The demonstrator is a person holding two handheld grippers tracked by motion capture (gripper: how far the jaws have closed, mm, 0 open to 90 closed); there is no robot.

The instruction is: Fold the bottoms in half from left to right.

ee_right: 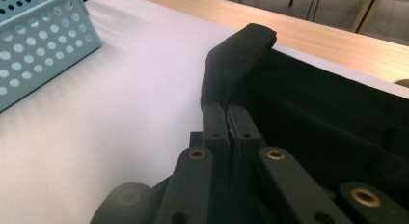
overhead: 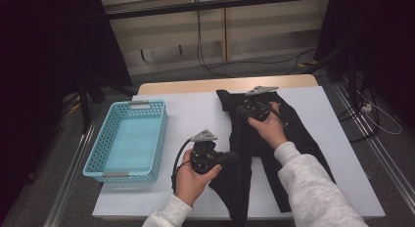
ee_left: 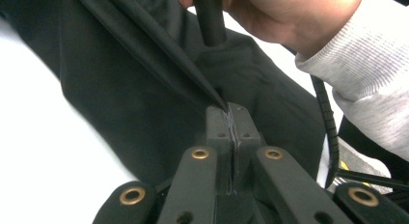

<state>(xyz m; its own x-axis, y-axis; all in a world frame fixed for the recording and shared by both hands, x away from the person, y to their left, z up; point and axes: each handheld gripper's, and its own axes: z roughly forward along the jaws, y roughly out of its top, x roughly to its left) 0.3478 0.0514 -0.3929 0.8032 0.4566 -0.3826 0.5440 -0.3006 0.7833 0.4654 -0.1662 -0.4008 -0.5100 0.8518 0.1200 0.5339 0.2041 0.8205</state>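
Black trousers (overhead: 266, 153) lay spread on the white surface (overhead: 195, 117), to the right of the blue basket (overhead: 128, 140). The left gripper (overhead: 234, 155) had its jaws pressed tight on a thin fold at the trousers' edge nearest the basket. The right gripper (overhead: 240, 109) had its jaws shut on the top corner, a bit further from the basket.

Both grips took only a little cloth. The fold could slip out if a hand pulled too hard or too fast. If the two hands moved apart unevenly, the cloth could twist or bunch up. A hanging leg could drag and pull the trousers crooked.

The trousers looked soft, thin and floppy, with a thicker band (ee_right: 238, 55) at the top. The basket was hard plastic with round holes in its walls. The surface was flat and smooth, with a wooden edge (overhead: 225, 83) at the far side.
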